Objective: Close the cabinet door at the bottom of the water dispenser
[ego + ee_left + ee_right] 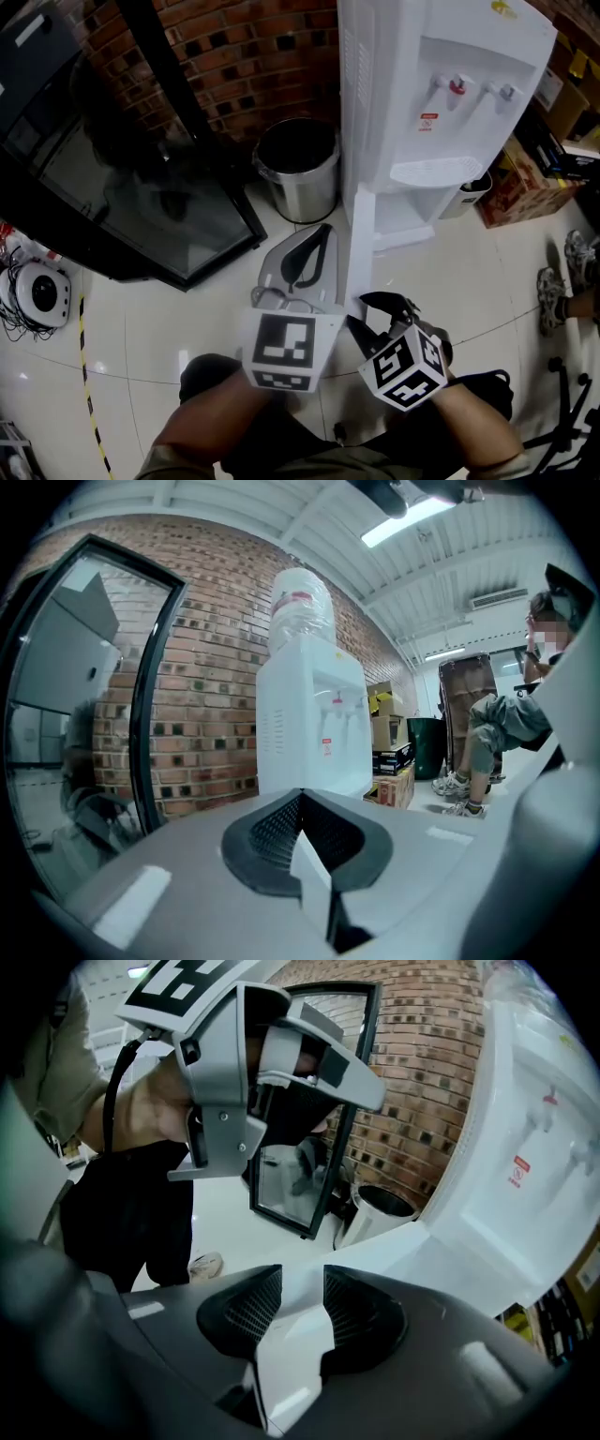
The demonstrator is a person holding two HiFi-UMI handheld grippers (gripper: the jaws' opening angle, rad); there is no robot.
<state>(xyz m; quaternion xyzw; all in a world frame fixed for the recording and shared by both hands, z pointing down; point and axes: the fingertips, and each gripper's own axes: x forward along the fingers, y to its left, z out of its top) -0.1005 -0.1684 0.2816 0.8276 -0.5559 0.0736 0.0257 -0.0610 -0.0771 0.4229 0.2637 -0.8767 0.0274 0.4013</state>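
The white water dispenser [441, 94] stands by the brick wall. Its bottom cabinet door [356, 244] hangs open and shows edge-on as a narrow white strip running toward me. My right gripper [361, 309] is at the door's near free edge. In the right gripper view the white door [375, 1251] fills the gap between the dark pads [248, 1307], so that gripper [295, 1288] is shut on it. My left gripper [319, 234] floats just left of the door, its jaws together and holding nothing. It [300, 799] faces the dispenser [309, 724] from a distance.
A steel bin [298, 169] stands left of the dispenser. A black glass-fronted cabinet [141, 187] fills the left. Cardboard boxes [525, 187] and a small white bin [469, 192] sit to the right. A seated person [497, 724] has shoes [572, 262] at the far right.
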